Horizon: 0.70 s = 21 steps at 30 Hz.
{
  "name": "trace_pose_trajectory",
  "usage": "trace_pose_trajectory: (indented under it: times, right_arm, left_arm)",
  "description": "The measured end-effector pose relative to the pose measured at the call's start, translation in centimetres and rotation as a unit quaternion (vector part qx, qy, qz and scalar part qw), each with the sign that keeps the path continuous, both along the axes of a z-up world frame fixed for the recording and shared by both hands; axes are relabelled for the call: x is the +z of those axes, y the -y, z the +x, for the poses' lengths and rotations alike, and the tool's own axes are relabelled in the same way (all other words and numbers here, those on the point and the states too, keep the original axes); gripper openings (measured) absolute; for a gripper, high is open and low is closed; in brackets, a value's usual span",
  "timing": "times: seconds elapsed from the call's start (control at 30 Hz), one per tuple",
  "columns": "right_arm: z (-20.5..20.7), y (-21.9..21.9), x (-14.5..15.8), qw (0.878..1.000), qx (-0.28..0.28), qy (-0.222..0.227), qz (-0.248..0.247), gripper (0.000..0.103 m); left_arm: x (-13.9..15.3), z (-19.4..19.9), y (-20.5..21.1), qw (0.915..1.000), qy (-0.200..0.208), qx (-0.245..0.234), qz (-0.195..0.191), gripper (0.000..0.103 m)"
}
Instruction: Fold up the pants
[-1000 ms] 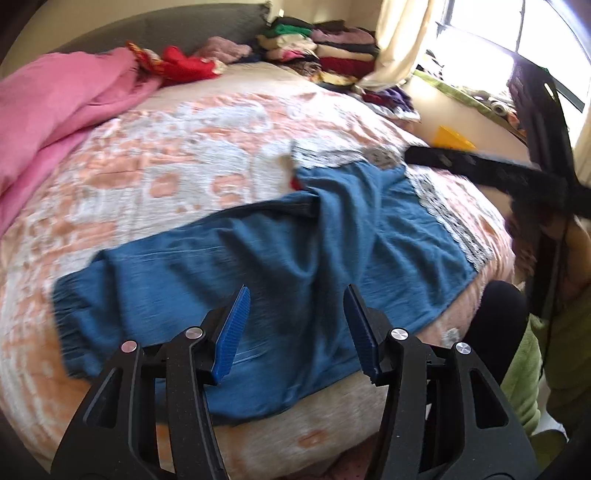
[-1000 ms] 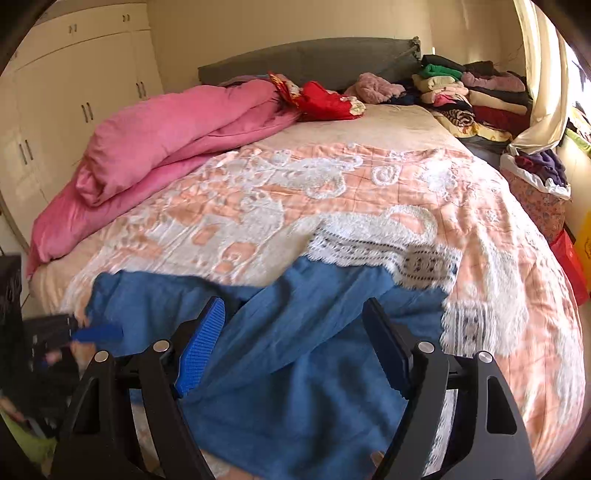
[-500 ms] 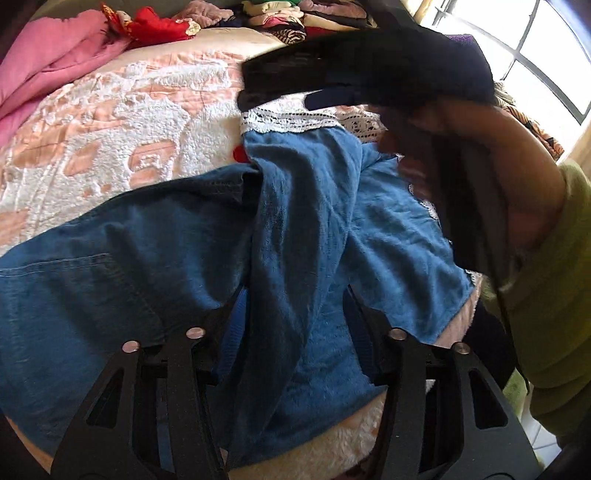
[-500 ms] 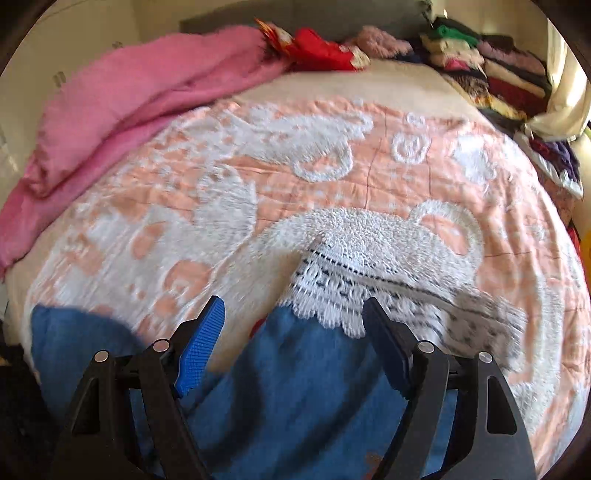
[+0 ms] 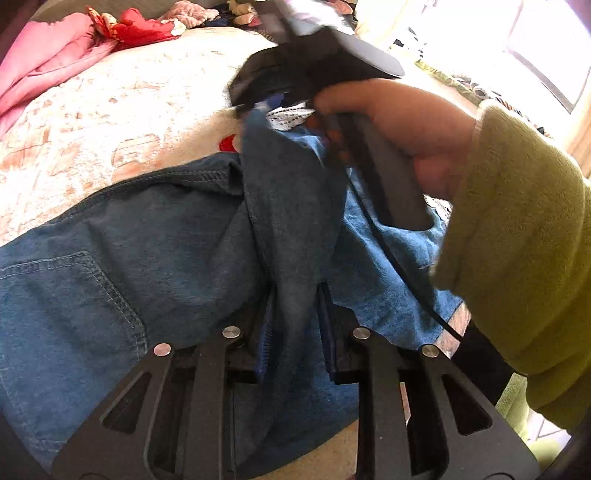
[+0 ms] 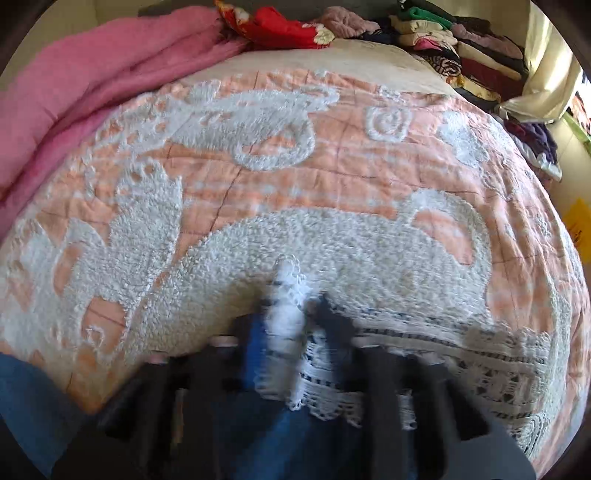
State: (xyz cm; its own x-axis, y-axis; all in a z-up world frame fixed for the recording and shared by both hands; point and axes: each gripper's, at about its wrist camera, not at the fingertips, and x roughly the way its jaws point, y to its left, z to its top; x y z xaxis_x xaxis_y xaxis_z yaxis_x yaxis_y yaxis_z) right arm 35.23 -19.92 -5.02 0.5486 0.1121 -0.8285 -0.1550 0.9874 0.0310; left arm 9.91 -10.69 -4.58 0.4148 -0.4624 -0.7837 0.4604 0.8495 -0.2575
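Note:
Blue denim pants with a white lace hem lie on the bed. My left gripper is shut on a raised fold of one leg near the bed's front edge. My right gripper, blurred in its own view, is shut on the lace hem end of that leg. It also shows in the left wrist view, held by a hand in a green sleeve, just above the far end of the fold.
A peach and white quilt covers the bed. A pink duvet lies at the far left. Stacked folded clothes and a red cloth sit by the headboard. A cable hangs from the right gripper.
Both grippers have closed on the pant leg: the left on the fold, the right on the lace hem. The right gripper has moved down and forward to the hem.

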Motion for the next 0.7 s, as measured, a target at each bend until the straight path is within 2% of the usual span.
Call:
trace_pose_trajectory:
  times: [0.07,0.23,0.4,0.47,0.5,0.53,0.7]
  right_arm:
    - [-1.1,1.3,1.4,1.0,0.001,0.021,0.022,0.009]
    - [-5.4,5.0,5.3,0.996,-0.002,0.071,0.058,0.008]
    - [-10.5,10.5,8.0,0.987,-0.035,0.089,0.13,0.008]
    - [-12.0,12.2,8.5,0.984,-0.047,0.09,0.148,0.008]
    - [-12.8,13.0,8.6,0.982,-0.052,0.09,0.156,0.008]
    - [-14.0,14.0,8.8,0.979,-0.057,0.089,0.172,0.008]
    - [-18.6,16.8,8.3,0.972,-0.074,0.083,0.205,0.008]
  left_arm:
    - [0.2,0.0,-0.3,1.0,0.001,0.002,-0.001,0.018]
    - [1.0,-0.9,-0.7,0.9997,0.021,0.008,0.012,0.03]
    - [1.7,-1.2,-0.6,0.9983,0.047,0.014,0.031,0.031]
    - [2.0,-1.5,-0.6,0.9977,0.053,0.014,0.039,0.027]
    - [1.9,-1.3,-0.8,0.9977,0.053,0.012,0.041,0.011]
    - [2.0,-1.6,-0.7,0.9977,0.053,0.007,0.04,0.002]
    - [2.2,-2.3,0.1,0.9957,0.072,-0.012,0.056,0.001]
